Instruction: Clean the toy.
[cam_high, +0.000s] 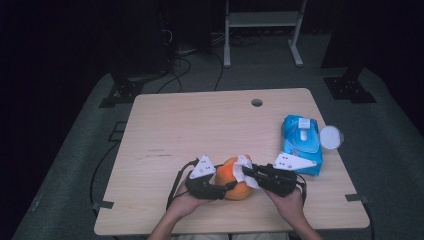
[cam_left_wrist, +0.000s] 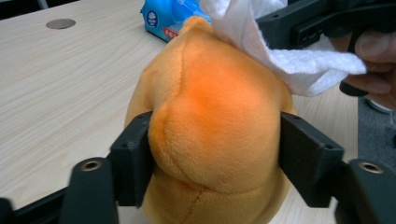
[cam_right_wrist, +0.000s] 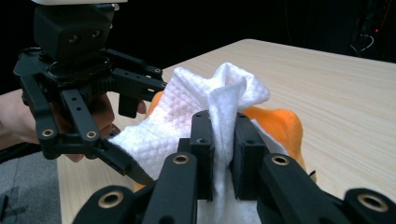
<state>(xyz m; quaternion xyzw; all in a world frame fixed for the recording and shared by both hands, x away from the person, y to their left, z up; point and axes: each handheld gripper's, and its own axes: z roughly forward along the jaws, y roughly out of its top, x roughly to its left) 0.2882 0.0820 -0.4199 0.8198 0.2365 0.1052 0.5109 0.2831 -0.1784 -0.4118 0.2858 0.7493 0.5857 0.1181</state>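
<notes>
Forearms come in over the near edge of the table, each hand holding a gripper, and the two tools meet at an orange plush near the middle of that edge.

Left first: the left gripper has the plush between its jaws. In its own view both pads press into the soft sides of the plush, which bulges between them, so the hold is firm with the jaws partway in.

On the plush lies a white wipe, draped over its top and right side. In the left gripper view the wipe hangs over the upper right of the toy.

Next, the right gripper reaches in from the right with its jaws nearly together, pinching a fold of the wipe. In its own view the cloth is bunched between the two pads and spreads out over the plush.

Farther right, nearer the far right edge, lies a blue pack of wipes, with a small white lid just beside it at the table's edge.
</notes>
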